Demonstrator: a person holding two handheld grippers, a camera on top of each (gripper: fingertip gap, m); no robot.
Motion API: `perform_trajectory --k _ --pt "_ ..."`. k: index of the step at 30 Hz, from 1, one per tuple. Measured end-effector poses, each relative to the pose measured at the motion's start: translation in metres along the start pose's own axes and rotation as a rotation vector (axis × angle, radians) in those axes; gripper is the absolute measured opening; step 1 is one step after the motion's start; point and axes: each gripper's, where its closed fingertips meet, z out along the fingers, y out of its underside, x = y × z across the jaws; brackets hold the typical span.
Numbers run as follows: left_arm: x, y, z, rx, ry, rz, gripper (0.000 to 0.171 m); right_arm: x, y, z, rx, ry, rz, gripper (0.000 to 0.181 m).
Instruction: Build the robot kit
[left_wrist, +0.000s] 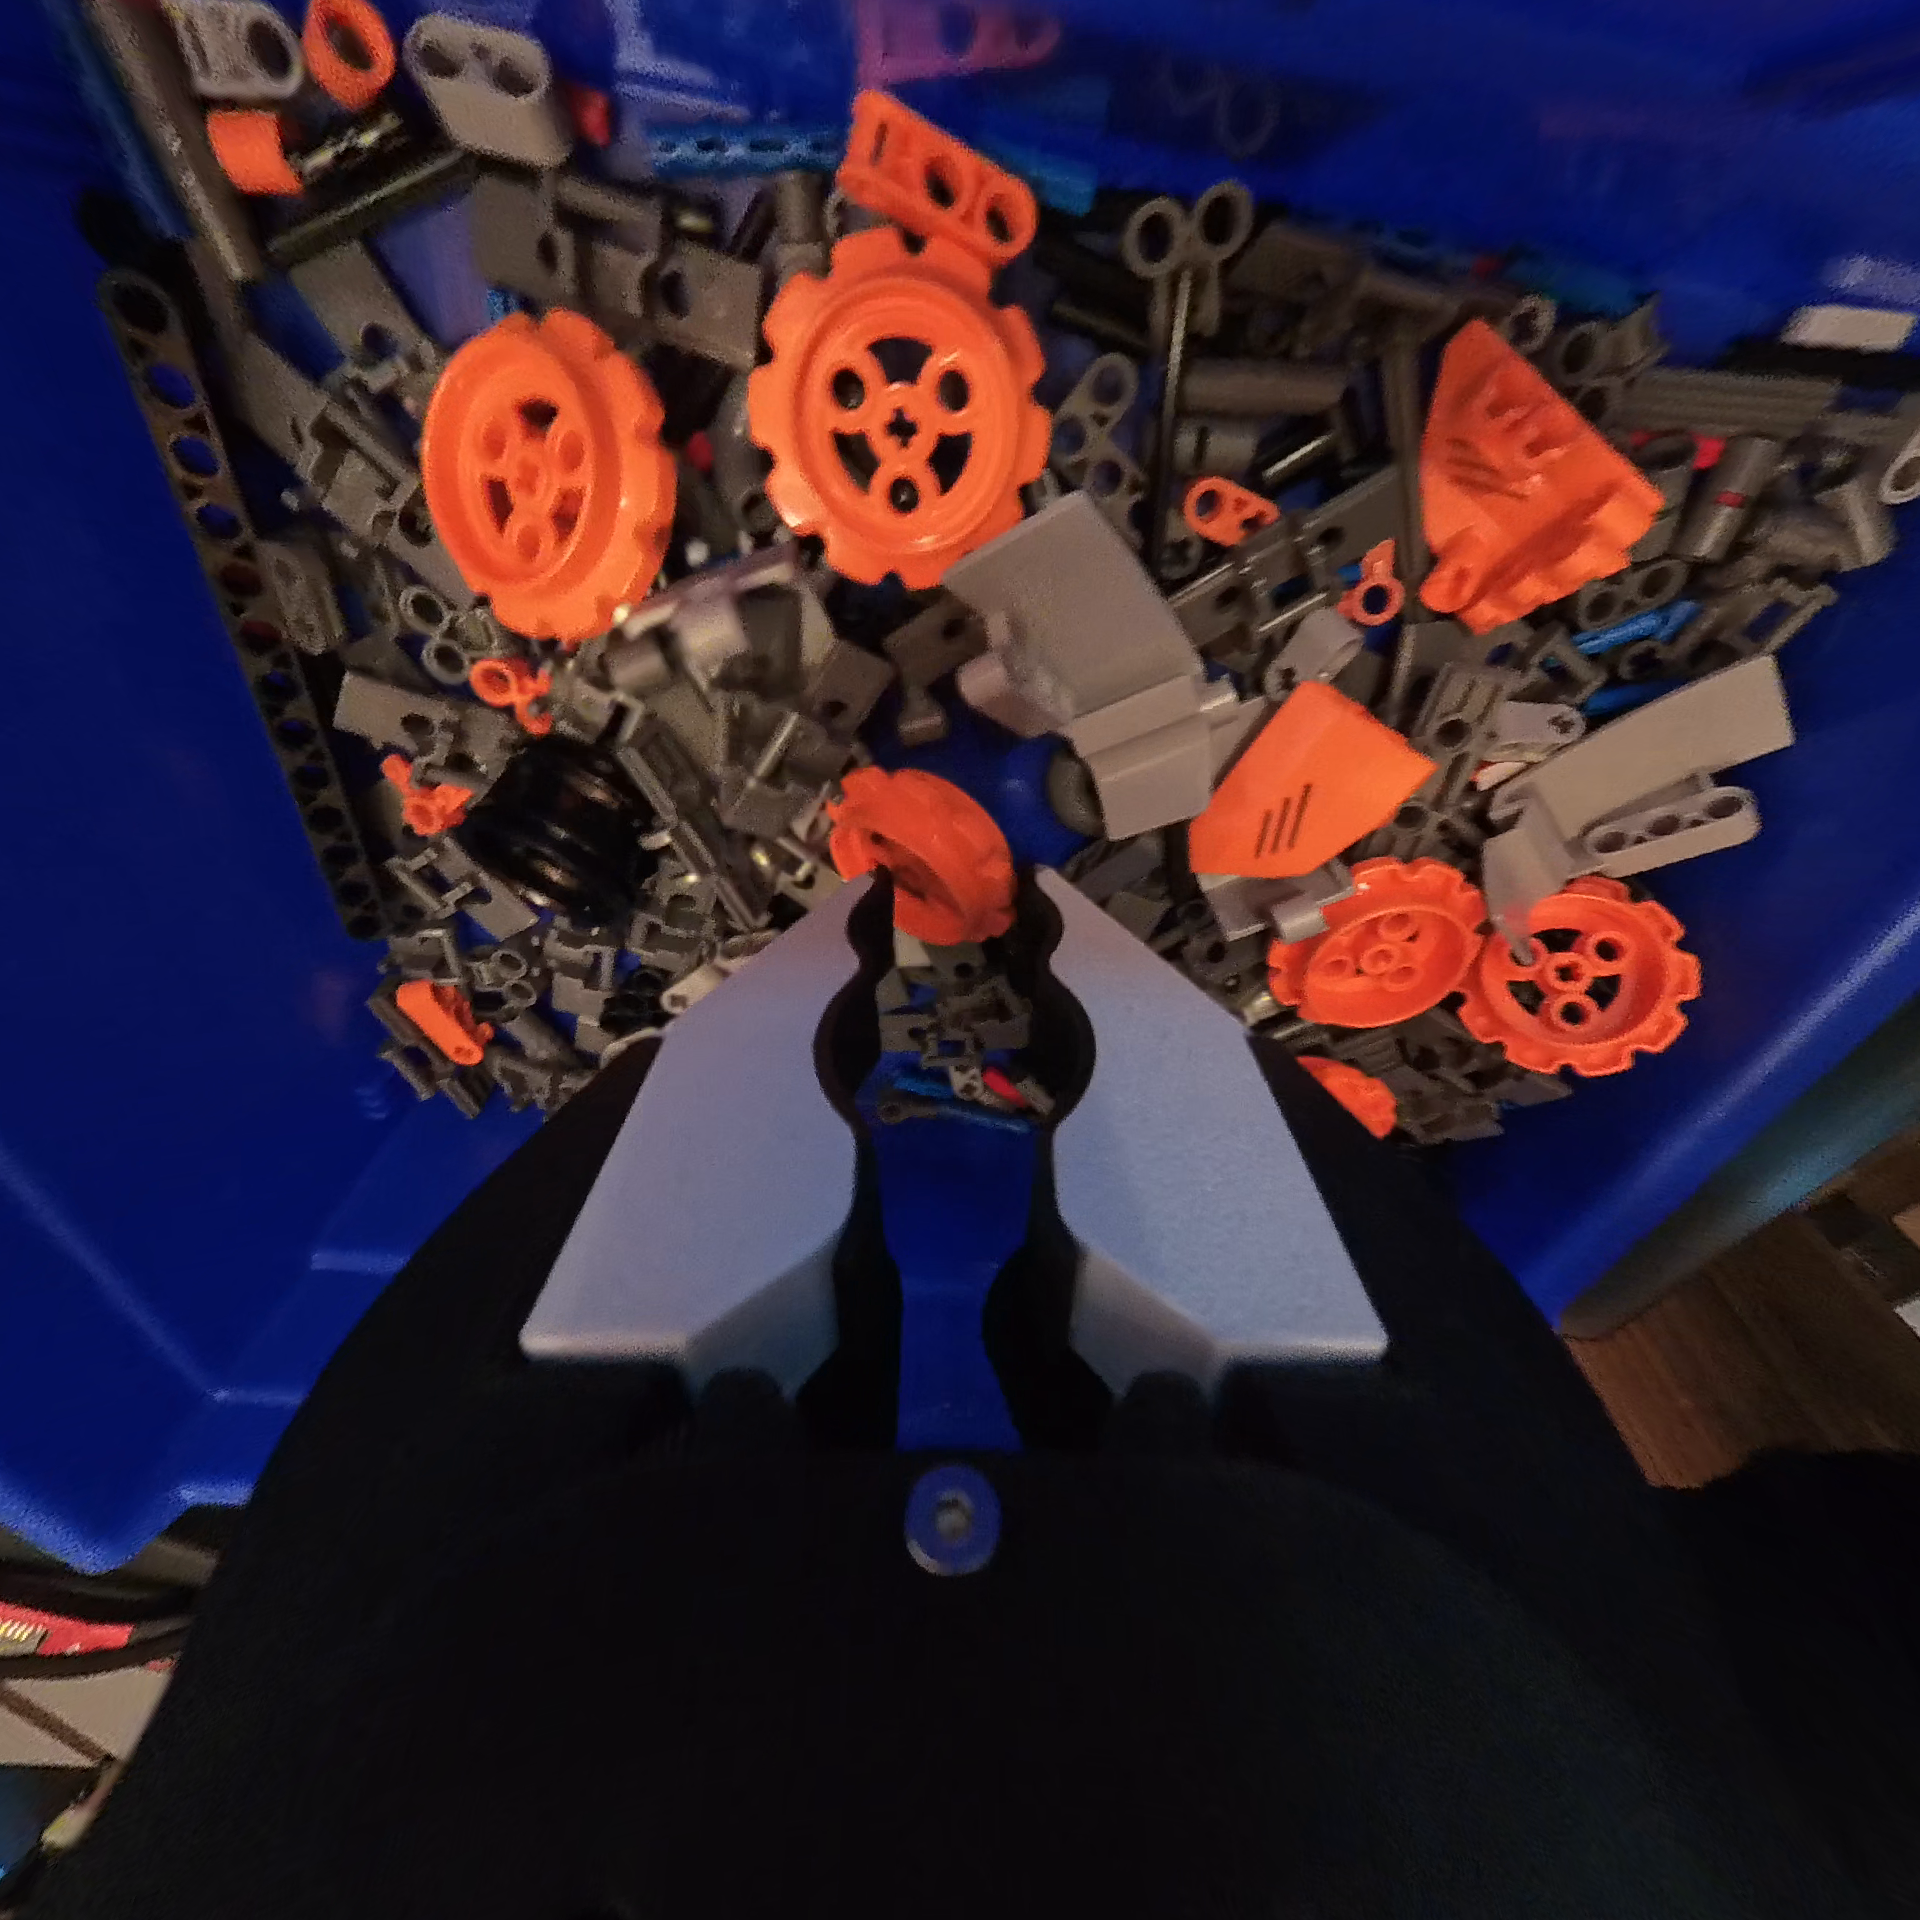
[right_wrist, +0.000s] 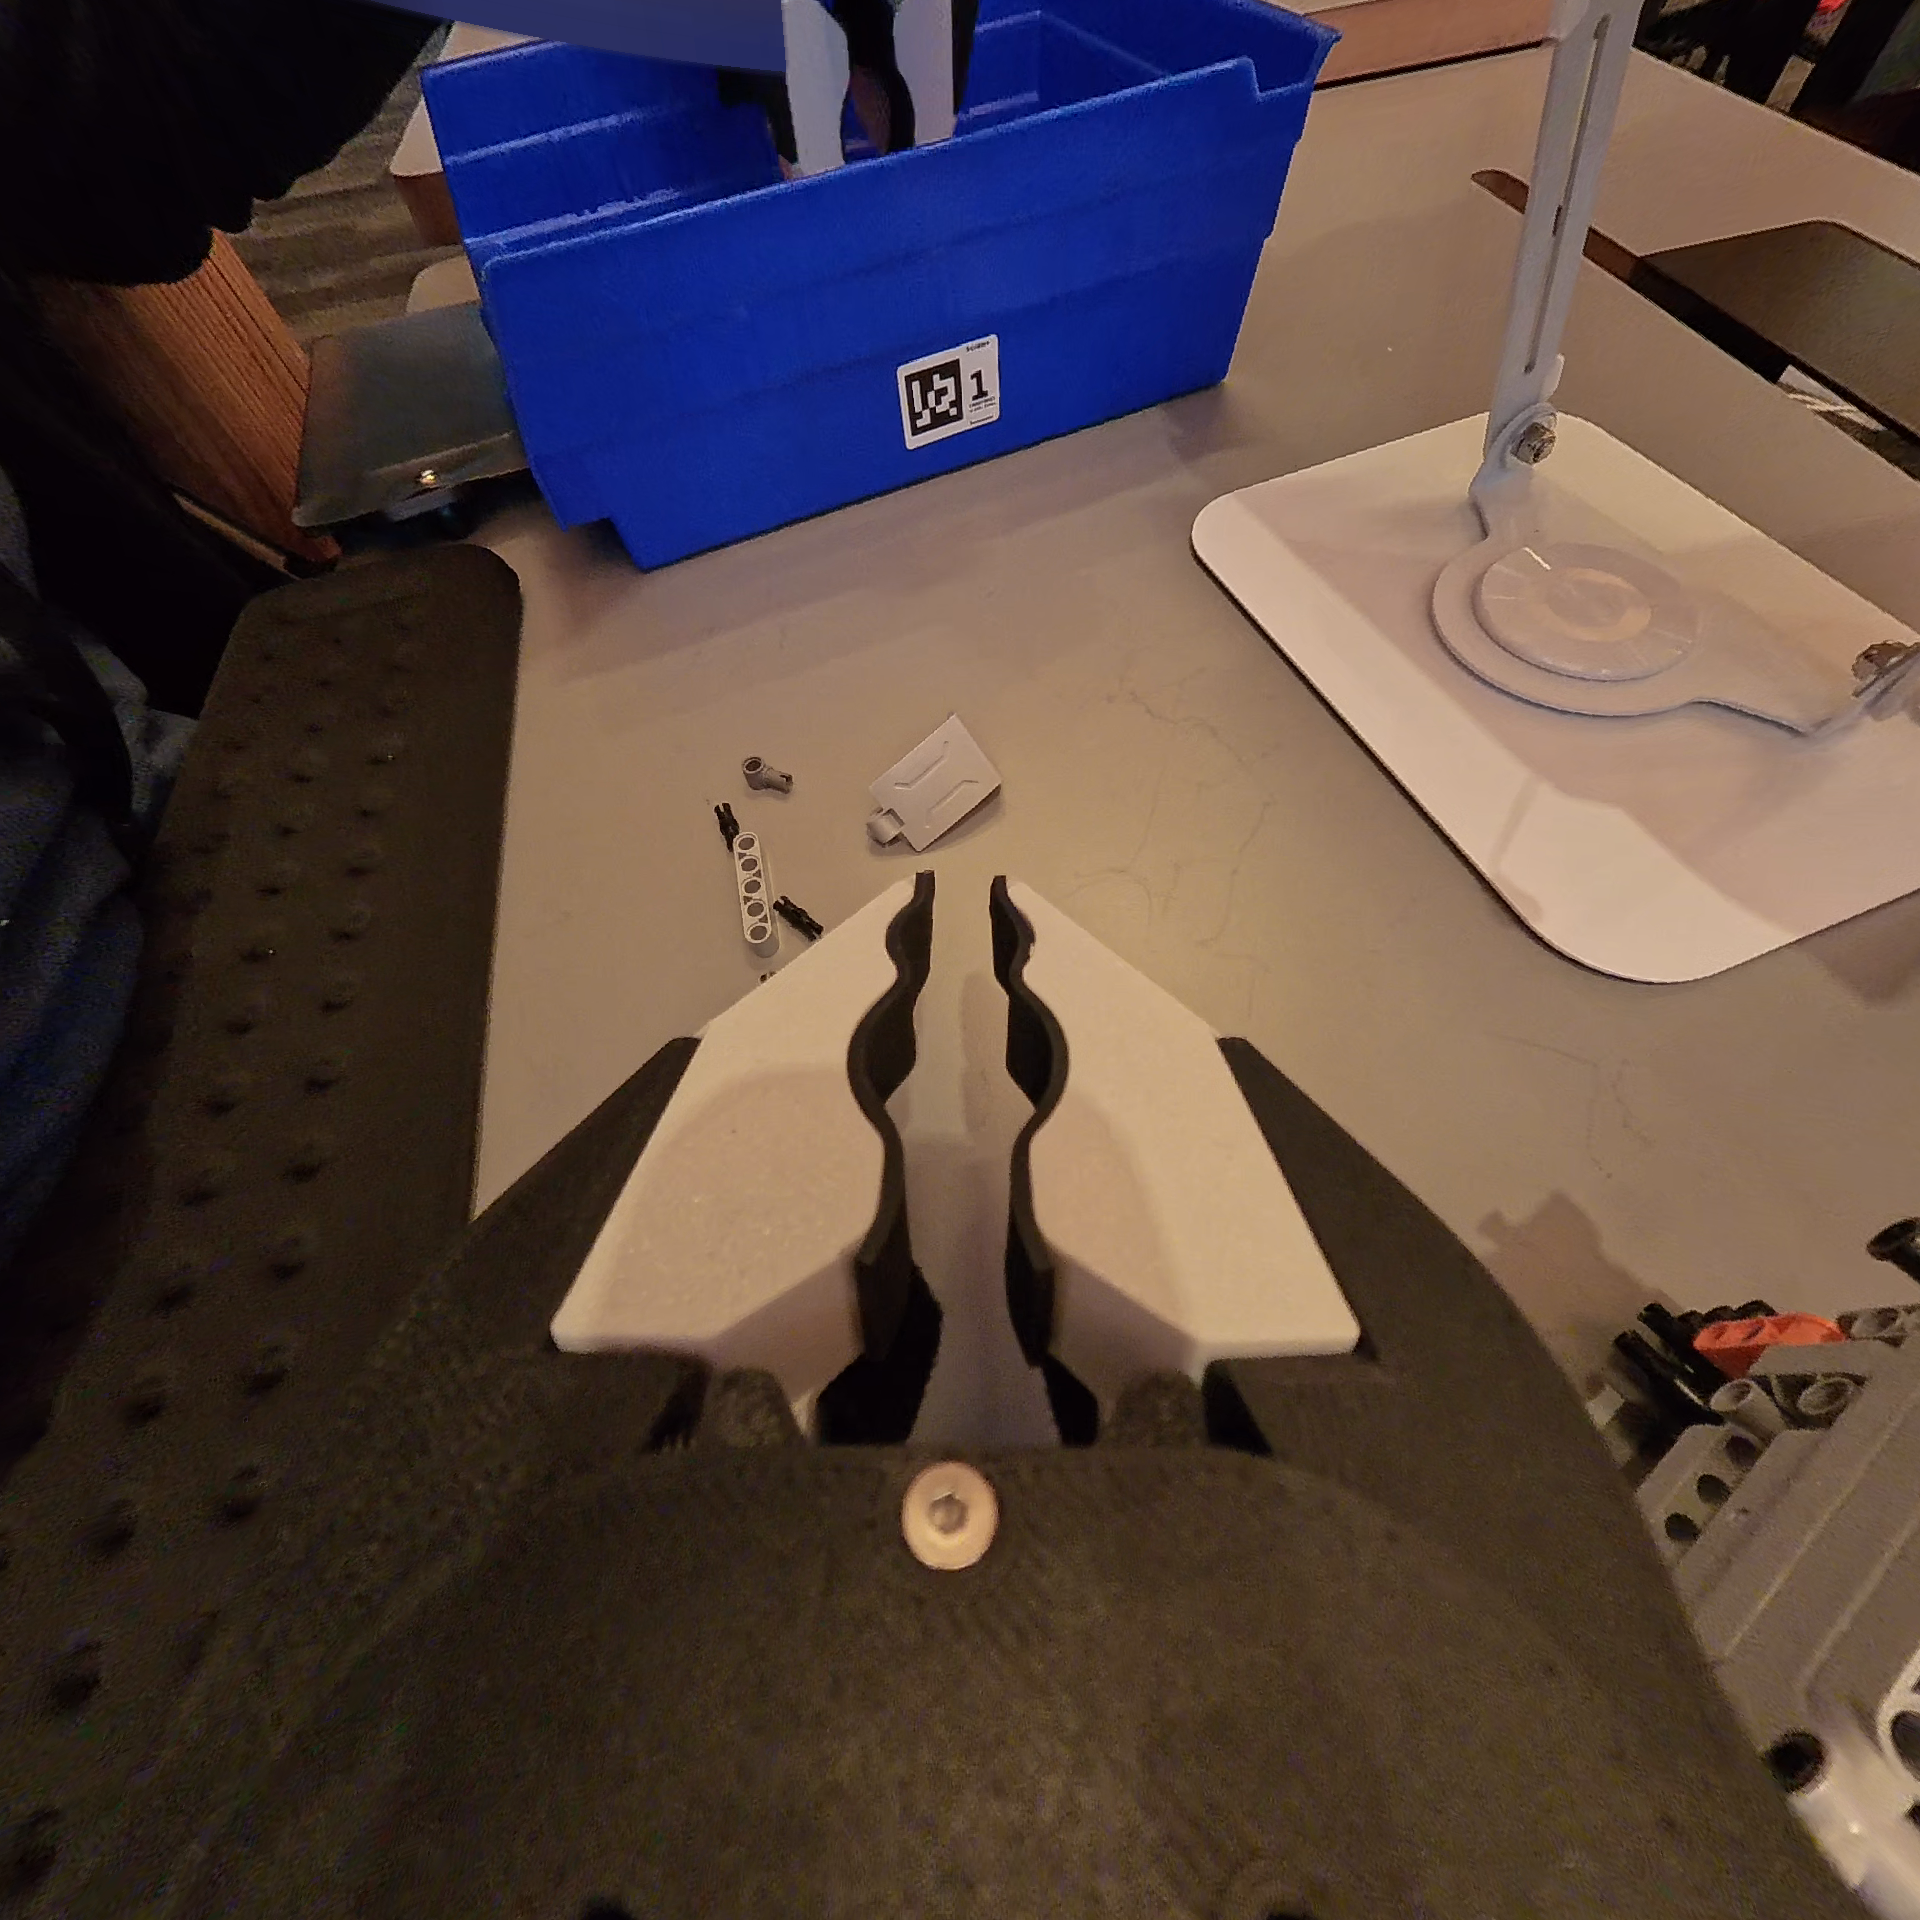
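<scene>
Inside blue bin, small orange toothed wheel is pinched at left gripper tips. Right gripper, narrowly parted, empty, is held above table, grey panel piece just beyond.

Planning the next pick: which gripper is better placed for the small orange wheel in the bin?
Left. The left gripper already has its fingers around the small orange wheel in the blue bin; the right gripper hovers open over the table.

Right gripper hovers (jaws slightly apart, empty) above table near grey panel
</scene>
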Motion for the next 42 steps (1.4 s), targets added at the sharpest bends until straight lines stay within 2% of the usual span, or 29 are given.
perform_trajectory --k 8,10,13,18,21,23,26,31,35,42 --pt "-0.039 0.009 -0.002 0.034 -0.055 -0.108 0.017 0.001 0.001 0.001 -0.004 0.001 0.003 0.008" --pt "-0.053 0.011 -0.006 0.044 -0.119 -0.132 0.015 0.001 0.001 0.000 -0.004 0.001 0.003 0.008" --pt "-0.046 0.011 -0.011 0.068 -0.076 -0.127 0.026 0.001 0.001 0.000 -0.004 0.002 0.004 0.008" --pt "-0.025 0.011 -0.022 0.074 -0.034 -0.075 0.030 0.001 0.001 0.000 -0.003 0.000 0.003 0.008" --pt "0.005 0.020 -0.018 0.013 0.062 -0.013 0.036 0.000 0.000 0.000 -0.002 0.000 0.002 0.008" --pt "0.011 0.030 -0.011 -0.054 0.065 -0.003 0.040 0.000 0.000 0.000 -0.002 0.001 0.001 0.008" --pt "0.008 0.038 0.003 -0.112 0.054 -0.031 0.042 0.000 0.000 0.000 -0.002 0.000 0.000 0.008" --pt "0.004 0.037 0.012 -0.100 0.064 -0.034 0.019 0.000 0.000 0.000 0.000 0.002 0.000 0.008" --pt "-0.006 0.038 0.011 -0.090 0.020 -0.049 0.019 0.000 0.001 0.000 -0.002 0.001 0.002 0.008" --pt "-0.032 0.033 -0.001 -0.003 -0.047 -0.133 0.019 0.001 0.001 0.001 -0.005 0.000 0.003 0.008"
